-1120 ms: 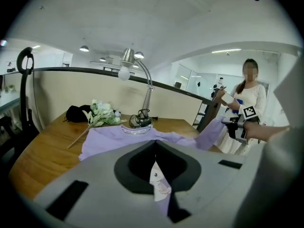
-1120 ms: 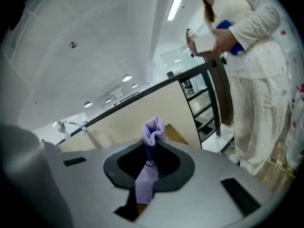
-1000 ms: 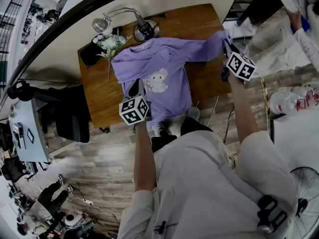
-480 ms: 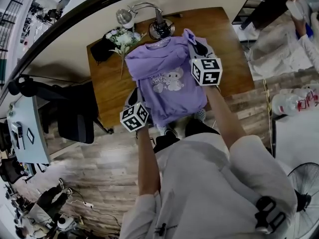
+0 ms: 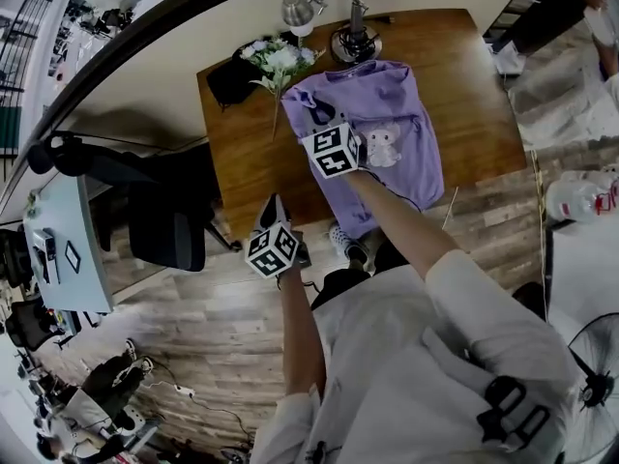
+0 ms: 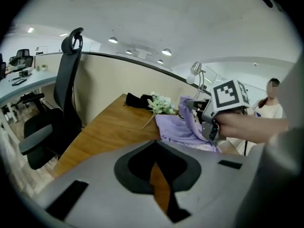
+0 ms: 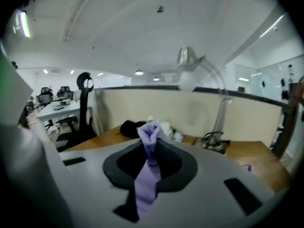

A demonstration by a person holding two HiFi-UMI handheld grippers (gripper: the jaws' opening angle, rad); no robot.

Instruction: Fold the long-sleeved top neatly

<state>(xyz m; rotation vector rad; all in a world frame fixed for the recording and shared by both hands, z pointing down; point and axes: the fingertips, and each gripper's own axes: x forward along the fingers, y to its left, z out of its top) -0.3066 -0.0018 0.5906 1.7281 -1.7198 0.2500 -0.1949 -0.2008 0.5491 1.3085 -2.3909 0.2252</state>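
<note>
Purple long-sleeved cotton top (image 5: 387, 114) with a cartoon print lies on the brown wooden table (image 5: 474, 75), its hem at the near edge. A second ago we had the sleeve (image 7: 151, 137) on our right stretched out sideways. Now our right gripper (image 5: 324, 124), jaws clamped on that sleeve's end, has swept it across the chest to the top's left side. Our left gripper (image 5: 272, 211), jaws pressed together on nothing, has drawn back off the hem. We judge this sleeve fold nearly done: it wants laying flat and letting go.
</note>
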